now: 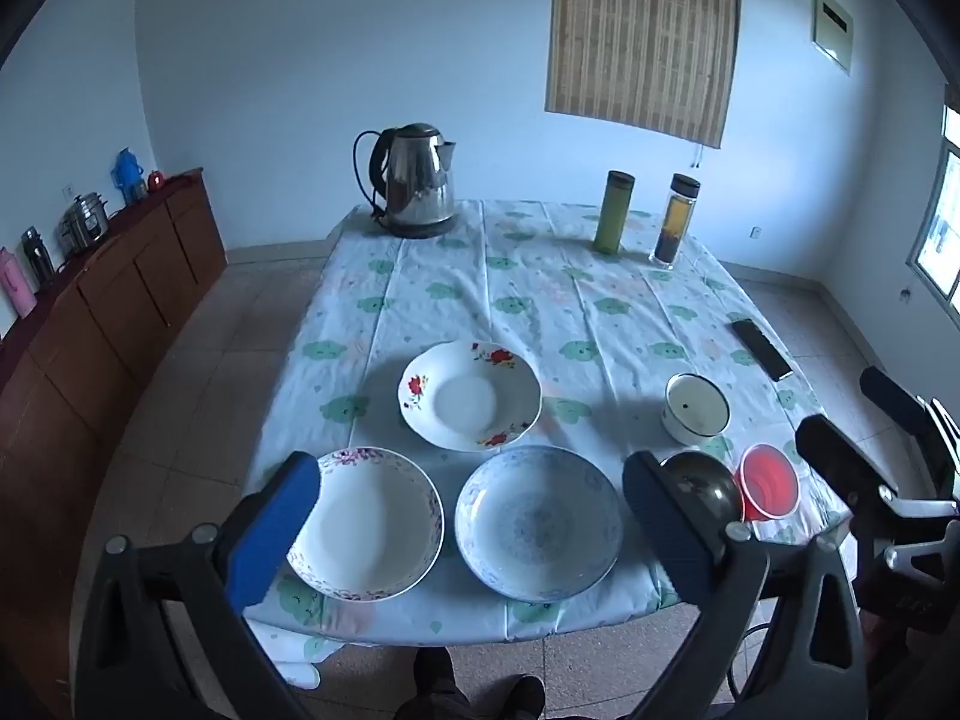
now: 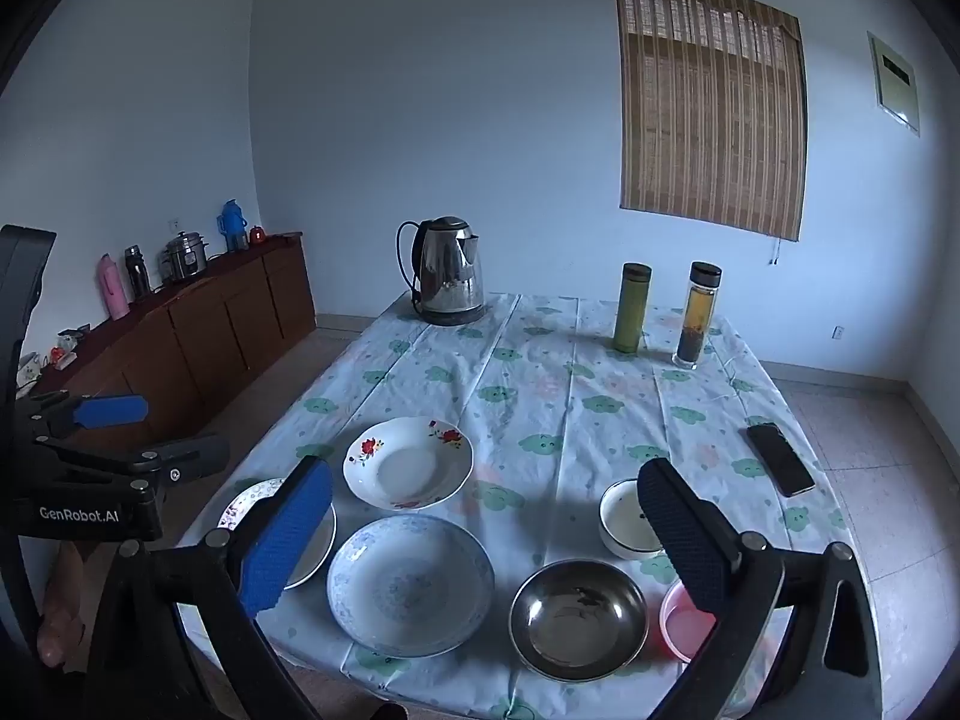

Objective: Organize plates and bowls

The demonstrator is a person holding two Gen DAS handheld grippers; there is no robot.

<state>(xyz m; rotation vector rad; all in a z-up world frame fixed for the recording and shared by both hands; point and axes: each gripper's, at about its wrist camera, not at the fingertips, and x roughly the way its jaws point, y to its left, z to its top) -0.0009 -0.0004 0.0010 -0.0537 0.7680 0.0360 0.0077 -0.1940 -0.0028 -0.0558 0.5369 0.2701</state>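
Observation:
Three plates lie at the near end of the table: a red-flower plate (image 1: 470, 394) (image 2: 408, 463), a purple-rimmed plate (image 1: 375, 523) (image 2: 258, 498) at the left, and a blue-patterned plate (image 1: 538, 522) (image 2: 411, 583). To the right are a steel bowl (image 2: 579, 617) (image 1: 702, 483), a white enamel bowl (image 1: 696, 408) (image 2: 624, 519) and a red plastic bowl (image 1: 770, 489) (image 2: 684, 624). My left gripper (image 1: 474, 516) is open and empty above the near plates. My right gripper (image 2: 486, 534) is open and empty above the blue plate and steel bowl.
A steel kettle (image 1: 414, 180) stands at the table's far left; a green flask (image 1: 613, 211) and a glass tea bottle (image 1: 675, 220) at the far right. A black phone (image 2: 780, 459) lies near the right edge. A wooden sideboard (image 2: 198, 324) runs along the left wall.

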